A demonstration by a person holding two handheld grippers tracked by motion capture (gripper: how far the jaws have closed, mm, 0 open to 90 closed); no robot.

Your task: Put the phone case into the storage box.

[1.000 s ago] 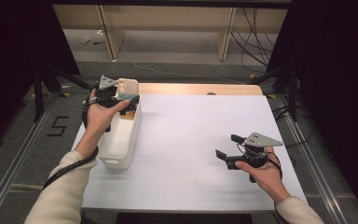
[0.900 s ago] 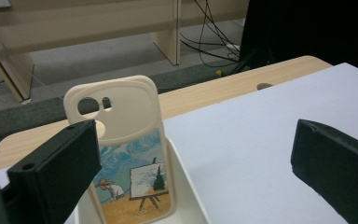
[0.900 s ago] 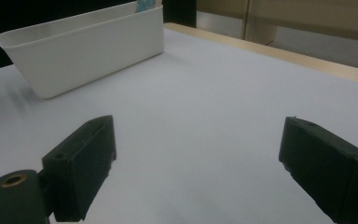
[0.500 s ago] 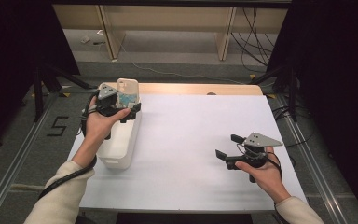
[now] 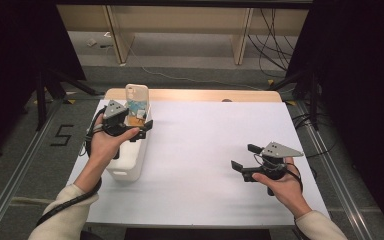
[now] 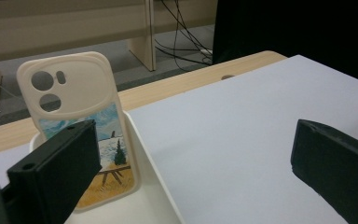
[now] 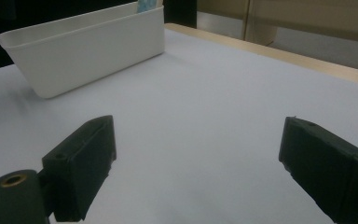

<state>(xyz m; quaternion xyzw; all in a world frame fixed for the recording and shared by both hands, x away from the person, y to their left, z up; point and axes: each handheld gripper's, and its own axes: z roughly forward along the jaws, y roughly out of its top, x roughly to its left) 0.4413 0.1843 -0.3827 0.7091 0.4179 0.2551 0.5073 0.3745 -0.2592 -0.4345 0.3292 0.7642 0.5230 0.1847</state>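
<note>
both tongs stand released. left tongs [image 5: 139,131] hover at the far end of a long white bin [image 5: 130,165] on the left side of the white-covered surface [image 5: 205,150], held by the person's left hand [image 5: 107,142]. in the left gripper view the 2 black jaws are spread wide with nothing between them; one jaw sits in front of the lower part of a cream phone case [image 6: 81,126], but whether it touches the case cannot be told.

phone case stands upright at the far end of the bin, leaning a little, its camera cut-outs at the top and a painted scene with blue sky and a yellow field on its back. in the high view the case [image 5: 136,100] rises above the bin's rim.

right tongs [image 5: 243,162] are well apart from the bin, low over the bare right part of the surface, held by the right hand [image 5: 282,185]. the right gripper view shows 2 jaws parted over white cover, with the bin [image 7: 88,51] farther off and a blue edge of the case [image 7: 148,4] just above its rim.

a wooden edge of the surface [image 5: 205,95] shows beyond the white cover.
</note>
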